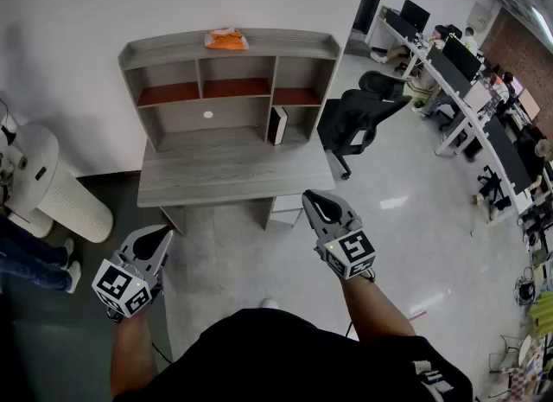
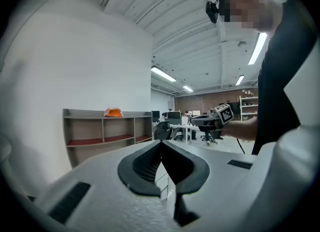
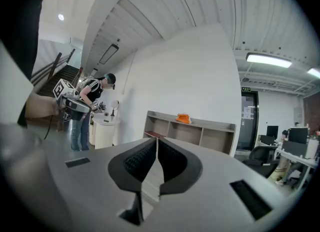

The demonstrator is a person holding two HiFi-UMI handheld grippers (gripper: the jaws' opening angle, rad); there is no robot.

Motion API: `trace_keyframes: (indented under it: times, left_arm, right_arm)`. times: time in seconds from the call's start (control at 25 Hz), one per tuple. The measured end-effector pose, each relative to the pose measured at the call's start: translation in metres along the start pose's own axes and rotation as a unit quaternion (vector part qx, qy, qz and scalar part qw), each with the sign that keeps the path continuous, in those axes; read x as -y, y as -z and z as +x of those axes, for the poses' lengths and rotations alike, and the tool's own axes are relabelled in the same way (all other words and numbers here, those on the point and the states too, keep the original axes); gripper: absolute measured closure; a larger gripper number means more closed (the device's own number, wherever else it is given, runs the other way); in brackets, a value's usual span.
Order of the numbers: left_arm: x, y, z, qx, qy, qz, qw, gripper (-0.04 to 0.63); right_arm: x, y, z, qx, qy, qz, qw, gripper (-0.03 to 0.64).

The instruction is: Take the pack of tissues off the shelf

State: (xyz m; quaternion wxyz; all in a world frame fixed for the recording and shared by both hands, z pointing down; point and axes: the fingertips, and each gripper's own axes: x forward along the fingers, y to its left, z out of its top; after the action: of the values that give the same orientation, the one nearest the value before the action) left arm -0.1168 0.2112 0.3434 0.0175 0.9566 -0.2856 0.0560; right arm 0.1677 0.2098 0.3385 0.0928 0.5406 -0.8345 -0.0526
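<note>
An orange pack of tissues (image 1: 226, 40) lies on the top board of a grey shelf unit (image 1: 164, 49) that stands on a desk (image 1: 232, 175) against the white wall. The pack also shows small in the left gripper view (image 2: 113, 112) and in the right gripper view (image 3: 183, 118). My left gripper (image 1: 161, 238) hangs low at the left, well short of the desk, its jaws together and empty. My right gripper (image 1: 314, 201) is held near the desk's front right corner, jaws shut with nothing between them. Both point roughly level toward the shelf.
A black office chair (image 1: 356, 118) stands right of the desk. A white round cabinet (image 1: 54, 186) stands left of it, with a person (image 1: 33, 258) beside it. Rows of work desks (image 1: 462, 80) with people fill the far right. A small dark box (image 1: 278, 125) stands in the lower shelf compartment.
</note>
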Motion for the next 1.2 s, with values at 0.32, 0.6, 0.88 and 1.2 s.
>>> trace_keyframes:
  times: [0.32, 0.6, 0.88, 1.2]
  left_arm:
    - [-0.002, -0.002, 0.031, -0.003, -0.01, 0.0, 0.9999, 0.577]
    - [0.006, -0.004, 0.063, -0.011, -0.015, 0.009, 0.9998, 0.578]
    - [0.02, -0.007, 0.1, -0.023, -0.022, 0.009, 0.9995, 0.578]
    - [0.028, -0.002, 0.116, -0.046, -0.022, 0.015, 0.9986, 0.578]
  right_arm:
    - [0.03, 0.017, 0.005, -0.006, -0.006, 0.022, 1.0, 0.597]
    - [0.06, 0.036, 0.003, -0.003, -0.015, 0.033, 0.999, 0.601]
    - [0.093, 0.053, -0.001, -0.001, -0.027, 0.068, 0.997, 0.601]
    - [0.111, 0.071, -0.013, 0.002, -0.03, 0.093, 0.995, 0.6]
